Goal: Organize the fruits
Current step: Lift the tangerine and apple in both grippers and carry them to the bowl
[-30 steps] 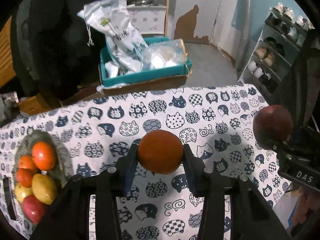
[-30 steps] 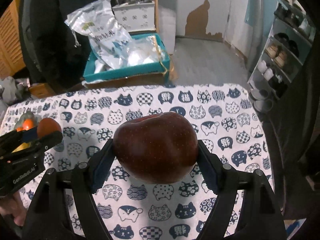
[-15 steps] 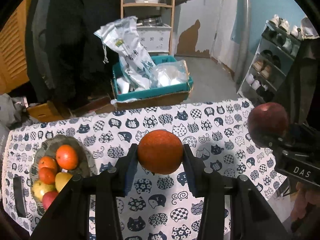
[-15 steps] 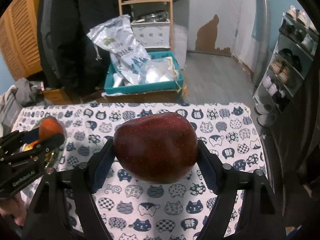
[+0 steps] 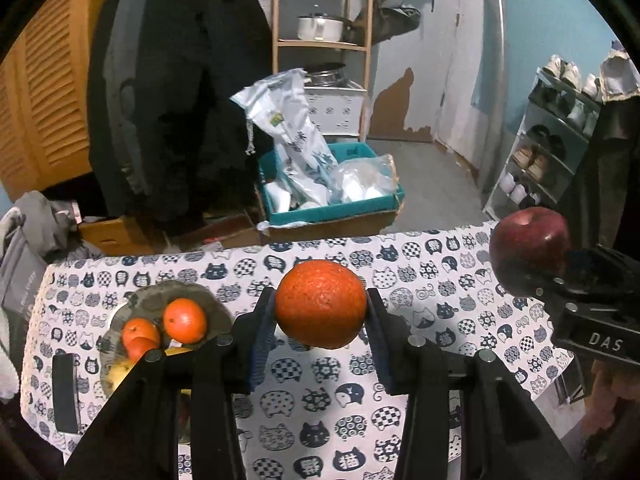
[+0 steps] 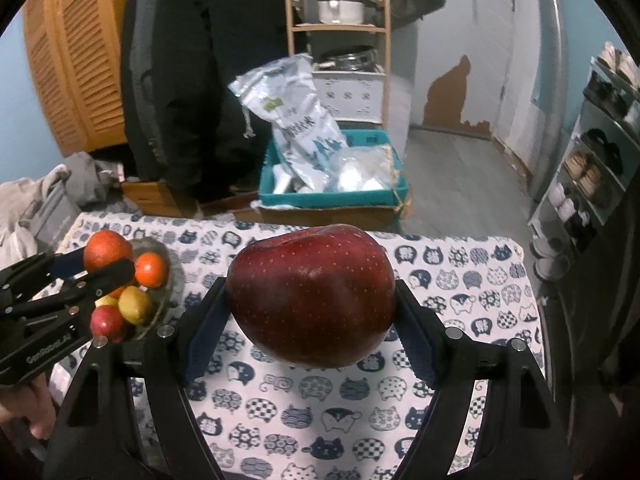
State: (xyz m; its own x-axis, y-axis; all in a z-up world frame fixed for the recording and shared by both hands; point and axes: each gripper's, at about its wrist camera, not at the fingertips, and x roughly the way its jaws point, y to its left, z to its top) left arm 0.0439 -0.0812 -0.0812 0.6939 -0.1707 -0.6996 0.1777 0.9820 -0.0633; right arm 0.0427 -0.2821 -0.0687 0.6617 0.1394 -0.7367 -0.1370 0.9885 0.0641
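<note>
Fingers on both grippers were clamped on fruit, held in the air above the counter (image 5: 420, 280).

Left gripper (image 5: 320, 316) pinched an orange (image 5: 320, 304) between its blue pads; right gripper (image 6: 312, 300) pinched a dark red apple (image 6: 312, 296) the same way. Neither fruit touched the cloth. Bowl (image 5: 152, 300) at the counter's left end already held several pieces: oranges (image 5: 185, 320), a yellow fruit (image 6: 134, 304), a small red one (image 6: 108, 320). Progress judged as late: no loose fruit showed on the cat-print cloth, so what was left looked like just these two going into the bowl. Readable text: "DAS" on the right gripper body in the left view, "GenRobot.AI" on the left gripper body in the right view. Bag (image 6: 296, 120) in the teal box had print, too blurred to read.
</note>
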